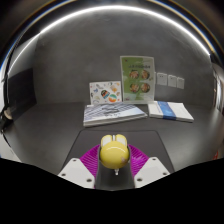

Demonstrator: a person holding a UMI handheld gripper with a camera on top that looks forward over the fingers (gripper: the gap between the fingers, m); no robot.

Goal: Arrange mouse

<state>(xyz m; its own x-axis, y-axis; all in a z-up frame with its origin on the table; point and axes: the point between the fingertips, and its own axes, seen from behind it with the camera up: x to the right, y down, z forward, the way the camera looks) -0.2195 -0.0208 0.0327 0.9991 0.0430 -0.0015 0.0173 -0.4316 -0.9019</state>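
Observation:
A small yellow mouse (113, 153) with a paler front sits between my gripper's (113, 160) two fingers. Both magenta pads (93, 157) press against its sides, so the fingers are shut on it. It hangs above a dark grey mat (115, 135) on the table, a little ahead of the gripper's body. The mouse's underside is hidden.
Beyond the mat lie an open booklet (112, 113) and a second leaflet (172, 111) to its right. Two picture cards, a small one (105, 93) and a taller green one (137, 76), stand against the grey wall.

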